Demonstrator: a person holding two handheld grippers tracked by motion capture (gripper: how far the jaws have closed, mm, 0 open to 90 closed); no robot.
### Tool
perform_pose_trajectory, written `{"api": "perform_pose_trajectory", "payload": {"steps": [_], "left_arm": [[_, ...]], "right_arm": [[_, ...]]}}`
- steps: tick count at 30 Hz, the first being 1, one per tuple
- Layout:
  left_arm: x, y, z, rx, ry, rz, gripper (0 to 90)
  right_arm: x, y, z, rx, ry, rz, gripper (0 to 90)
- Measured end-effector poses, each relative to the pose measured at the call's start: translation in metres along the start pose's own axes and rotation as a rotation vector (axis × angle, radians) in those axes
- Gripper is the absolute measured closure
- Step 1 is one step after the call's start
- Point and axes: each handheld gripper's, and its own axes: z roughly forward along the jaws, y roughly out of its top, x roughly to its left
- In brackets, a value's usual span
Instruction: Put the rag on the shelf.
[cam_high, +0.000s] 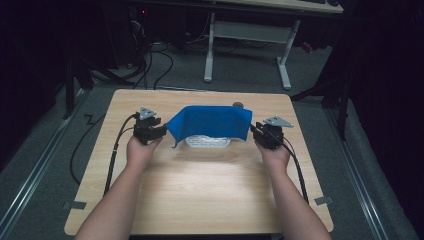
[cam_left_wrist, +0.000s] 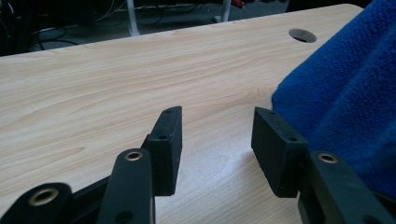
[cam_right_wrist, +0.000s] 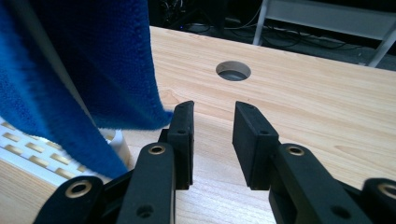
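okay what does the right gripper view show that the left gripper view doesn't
Seen in the right gripper view but not the left: a white slotted tray under the hanging blue cloth, plus white desk legs beyond the table. Seen in the left gripper view but not the right: the cloth bunched against the outside of one jaw of the left gripper. Both share the wooden table, its round hole, the cloth, and open jaws with nothing between them; the right gripper too.

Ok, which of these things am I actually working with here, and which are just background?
In the job:
- blue cloth, draped over the white basket
- white basket, slotted, under the cloth
- left gripper, jaws apart beside the cloth's edge
- right gripper, jaws apart beside the cloth's other edge

Just lying about:
- round hole in the table
- white desk frame beyond
- cables on the floor
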Motion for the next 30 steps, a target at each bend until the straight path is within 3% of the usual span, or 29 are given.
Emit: {"api": "perform_pose_trajectory", "payload": {"steps": [11,15,19,22,24,25,28,30], "left_arm": [[0.005,-0.007,-0.02,-0.014,0.013,-0.002,53.4],[0.007,-0.013,-0.027,-0.014,0.015,-0.009,53.5],[0.008,-0.018,-0.034,-0.015,0.01,-0.014,53.2],[0.006,-0.022,-0.041,-0.02,-0.002,-0.022,52.1],[0.001,-0.026,-0.048,-0.029,-0.013,-0.024,51.6],[-0.001,-0.029,-0.05,-0.035,-0.02,-0.025,51.3],[-0.008,-0.037,-0.059,-0.039,-0.034,-0.02,51.0],[-0.014,-0.046,-0.067,-0.038,-0.054,-0.019,50.6]], "right_arm": [[-0.003,0.002,-0.015,0.003,-0.012,-0.018,66.5],[-0.004,-0.001,-0.022,-0.021,-0.03,-0.026,64.9],[-0.007,-0.005,-0.028,0.006,-0.035,-0.037,61.2],[-0.009,-0.006,-0.034,0.009,-0.028,-0.048,59.1],[-0.008,-0.009,-0.041,-0.018,-0.024,-0.046,57.0],[-0.007,-0.011,-0.045,-0.001,-0.013,-0.042,55.0],[-0.003,-0.02,-0.056,-0.025,0.014,-0.049,53.7],[0.006,-0.029,-0.067,-0.011,0.018,-0.095,50.7]]}}
